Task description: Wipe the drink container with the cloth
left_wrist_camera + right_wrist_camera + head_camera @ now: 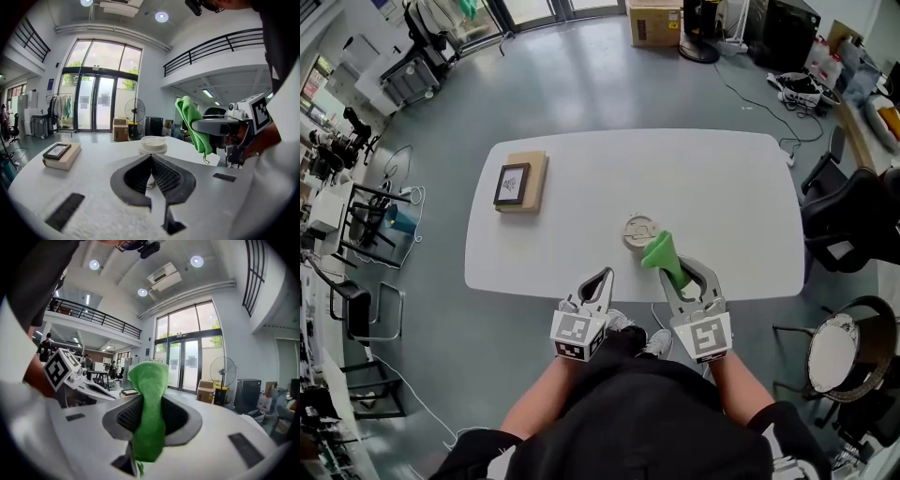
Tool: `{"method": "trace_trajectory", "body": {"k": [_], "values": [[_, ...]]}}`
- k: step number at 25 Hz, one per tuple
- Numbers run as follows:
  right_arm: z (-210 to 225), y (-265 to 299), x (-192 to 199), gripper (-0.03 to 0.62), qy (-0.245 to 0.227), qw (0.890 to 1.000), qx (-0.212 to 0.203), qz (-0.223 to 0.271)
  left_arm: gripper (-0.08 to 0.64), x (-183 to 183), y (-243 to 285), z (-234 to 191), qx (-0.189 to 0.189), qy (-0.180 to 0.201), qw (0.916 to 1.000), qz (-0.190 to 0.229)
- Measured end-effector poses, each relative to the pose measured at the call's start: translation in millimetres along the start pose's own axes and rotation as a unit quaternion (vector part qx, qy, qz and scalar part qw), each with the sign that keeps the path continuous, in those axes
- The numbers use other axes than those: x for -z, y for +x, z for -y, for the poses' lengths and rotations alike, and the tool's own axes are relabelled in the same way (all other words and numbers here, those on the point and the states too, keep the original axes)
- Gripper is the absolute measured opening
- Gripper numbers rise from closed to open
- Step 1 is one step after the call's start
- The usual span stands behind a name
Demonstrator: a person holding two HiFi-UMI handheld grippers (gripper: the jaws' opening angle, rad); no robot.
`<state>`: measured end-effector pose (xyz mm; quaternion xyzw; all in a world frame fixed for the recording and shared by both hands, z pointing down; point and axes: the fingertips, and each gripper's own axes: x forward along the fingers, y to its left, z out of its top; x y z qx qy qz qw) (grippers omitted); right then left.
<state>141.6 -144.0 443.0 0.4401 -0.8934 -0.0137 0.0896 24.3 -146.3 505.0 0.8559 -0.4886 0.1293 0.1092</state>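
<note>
A lidded paper drink cup stands upright on the white table, near its front edge. The left gripper view shows the same cup just beyond the jaws. My right gripper is shut on a green cloth, which sticks up past the fingertips right beside the cup. In the right gripper view the cloth fills the gap between the jaws. My left gripper hovers at the table's front edge, left of the cup, its jaws shut with nothing between them.
A small framed picture lies on a tan book at the table's left. A dark office chair stands at the right end. Cables, a cardboard box and racks ring the grey floor.
</note>
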Motion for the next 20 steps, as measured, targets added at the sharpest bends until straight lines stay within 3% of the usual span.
{"method": "trace_trajectory", "body": {"k": [4, 11, 20], "values": [[2.2, -2.3, -4.4, 0.115, -0.017, 1.0, 0.009, 0.015, 0.014, 4.3, -2.3, 0.6, 0.004, -0.001, 1.0, 0.006], [10.0, -10.9, -5.8, 0.115, -0.026, 0.999, 0.029, 0.001, 0.014, 6.6, -4.6, 4.2, 0.009, -0.002, 0.9999, 0.006], [1.5, -16.2, -2.8, 0.115, -0.05, 0.998, 0.023, -0.012, 0.014, 14.2, -7.3, 5.3, 0.01, -0.007, 0.9999, -0.002]]}}
